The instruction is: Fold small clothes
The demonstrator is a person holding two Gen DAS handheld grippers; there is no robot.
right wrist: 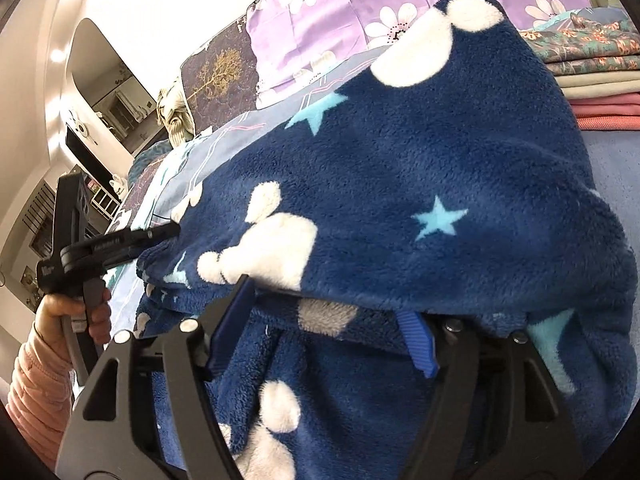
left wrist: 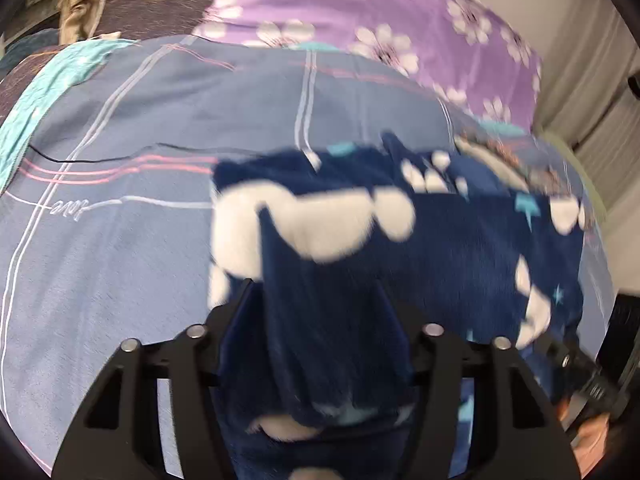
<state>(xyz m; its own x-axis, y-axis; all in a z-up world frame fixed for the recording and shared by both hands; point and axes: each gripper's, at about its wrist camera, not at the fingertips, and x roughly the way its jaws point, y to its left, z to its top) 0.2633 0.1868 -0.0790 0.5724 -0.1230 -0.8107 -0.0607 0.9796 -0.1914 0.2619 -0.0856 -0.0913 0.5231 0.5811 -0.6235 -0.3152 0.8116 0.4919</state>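
Observation:
A navy fleece garment with white blobs and light blue stars lies on the blue plaid bedsheet. My left gripper is shut on a fold of the garment, which drapes between and over its fingers. In the right wrist view the garment is doubled over and fills most of the frame. My right gripper is shut on its near edge, the blue pads partly buried in fleece. The left gripper shows at the garment's left edge, held by a hand in a pink sleeve.
A purple flowered pillow lies at the head of the bed. A stack of folded clothes sits at the right. A dark tree-print pillow and beige cloth are at the back left.

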